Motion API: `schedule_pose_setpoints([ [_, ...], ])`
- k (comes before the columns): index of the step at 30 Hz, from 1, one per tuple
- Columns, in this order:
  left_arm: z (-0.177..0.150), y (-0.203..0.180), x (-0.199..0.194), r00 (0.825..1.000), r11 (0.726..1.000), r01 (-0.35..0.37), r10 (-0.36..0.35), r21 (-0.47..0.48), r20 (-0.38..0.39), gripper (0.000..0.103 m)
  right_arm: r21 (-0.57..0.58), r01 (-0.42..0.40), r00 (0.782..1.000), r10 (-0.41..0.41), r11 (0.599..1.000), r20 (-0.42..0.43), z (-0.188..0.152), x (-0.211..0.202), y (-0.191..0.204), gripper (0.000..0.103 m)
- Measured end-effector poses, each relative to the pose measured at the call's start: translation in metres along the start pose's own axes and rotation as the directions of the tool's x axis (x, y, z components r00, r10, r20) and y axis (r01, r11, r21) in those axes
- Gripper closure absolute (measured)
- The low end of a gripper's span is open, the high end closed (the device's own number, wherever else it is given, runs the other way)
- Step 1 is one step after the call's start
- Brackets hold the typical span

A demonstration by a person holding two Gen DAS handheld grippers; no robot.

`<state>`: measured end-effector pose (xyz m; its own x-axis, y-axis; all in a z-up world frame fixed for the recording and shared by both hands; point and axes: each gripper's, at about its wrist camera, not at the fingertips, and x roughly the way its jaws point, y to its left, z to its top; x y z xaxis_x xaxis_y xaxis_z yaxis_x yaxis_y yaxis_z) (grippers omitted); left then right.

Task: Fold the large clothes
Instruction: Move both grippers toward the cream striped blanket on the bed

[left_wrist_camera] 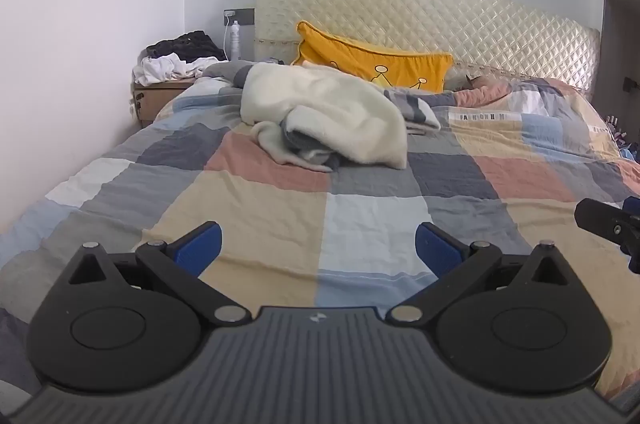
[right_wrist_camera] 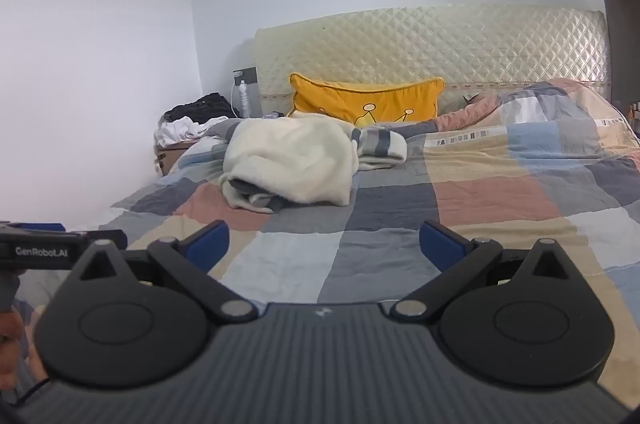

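A crumpled cream fleece garment (left_wrist_camera: 324, 116) with a grey striped lining lies in a heap on the checked bedspread (left_wrist_camera: 360, 208), towards the head of the bed. It also shows in the right wrist view (right_wrist_camera: 288, 160). My left gripper (left_wrist_camera: 318, 248) is open and empty, hovering over the foot half of the bed, well short of the garment. My right gripper (right_wrist_camera: 324, 244) is open and empty too, beside the left one. The right gripper's edge shows in the left wrist view (left_wrist_camera: 608, 224), and the left gripper's side shows in the right wrist view (right_wrist_camera: 60, 248).
A yellow pillow (left_wrist_camera: 372, 62) leans on the quilted cream headboard (left_wrist_camera: 440, 20). A bedside cabinet (left_wrist_camera: 160, 96) at the left wall carries black and white clothes (left_wrist_camera: 180, 58) and a white bottle (left_wrist_camera: 235, 40). The white wall runs along the bed's left side.
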<state>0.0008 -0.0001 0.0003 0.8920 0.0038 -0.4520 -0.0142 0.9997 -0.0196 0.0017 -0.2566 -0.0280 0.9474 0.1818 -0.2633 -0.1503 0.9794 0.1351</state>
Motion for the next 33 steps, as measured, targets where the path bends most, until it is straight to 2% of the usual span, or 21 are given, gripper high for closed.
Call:
schedule_pose_setpoints([
  [13, -0.0035, -0.0098, 0.003, 1.0, 1.0, 0.008, -0.008, -0.005, 0.007, 0.0, -0.002, -0.001, 1.0, 0.001, 1.0, -0.01, -0.005, 0.0059, -0.0028, 0.0],
  [33, -0.0014, -0.0033, -0.0013, 1.0, 1.0, 0.022, -0.021, -0.016, 0.014, 0.0, -0.005, 0.021, 1.0, -0.021, 1.0, -0.01, -0.0042, 0.0087, -0.0014, 0.0],
])
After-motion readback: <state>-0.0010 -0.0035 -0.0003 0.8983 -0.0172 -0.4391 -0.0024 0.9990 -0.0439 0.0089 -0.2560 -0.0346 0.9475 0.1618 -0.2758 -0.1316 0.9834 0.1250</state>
